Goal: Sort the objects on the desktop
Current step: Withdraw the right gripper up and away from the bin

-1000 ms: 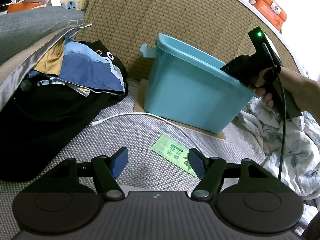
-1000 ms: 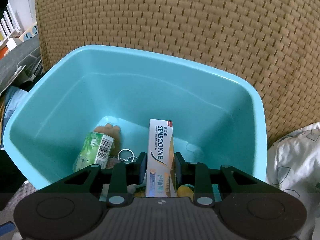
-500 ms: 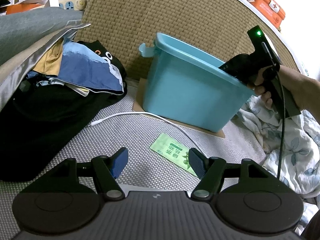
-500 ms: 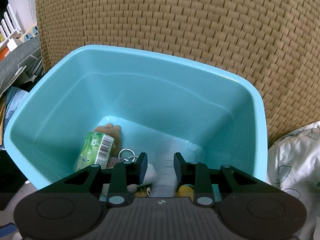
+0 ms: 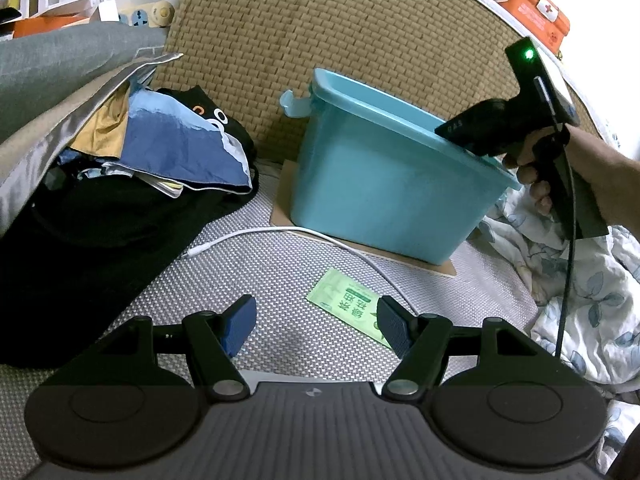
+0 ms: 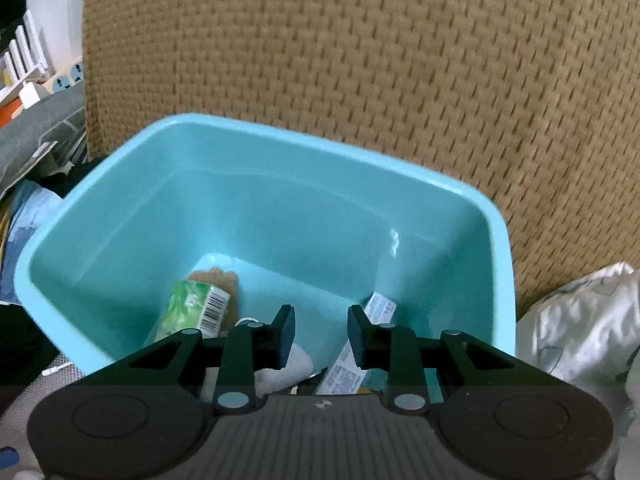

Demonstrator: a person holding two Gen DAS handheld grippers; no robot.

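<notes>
Toothpaste box (image 6: 372,330) is no longer held by R gripper (image 6: 321,326); it is now seen lying in teal bin (image 6: 256,208) by the right wall. R jaws are released, nothing gripped, held over the bin interior. Green pack w/ barcode (image 6: 192,310) is seen at bin bottom left. L gripper (image 5: 314,322) jaws are spread, empty, above green sachet (image 5: 350,310) on woven mat (image 5: 288,340). White cable (image 5: 280,234) is laid in front of the bin.
</notes>
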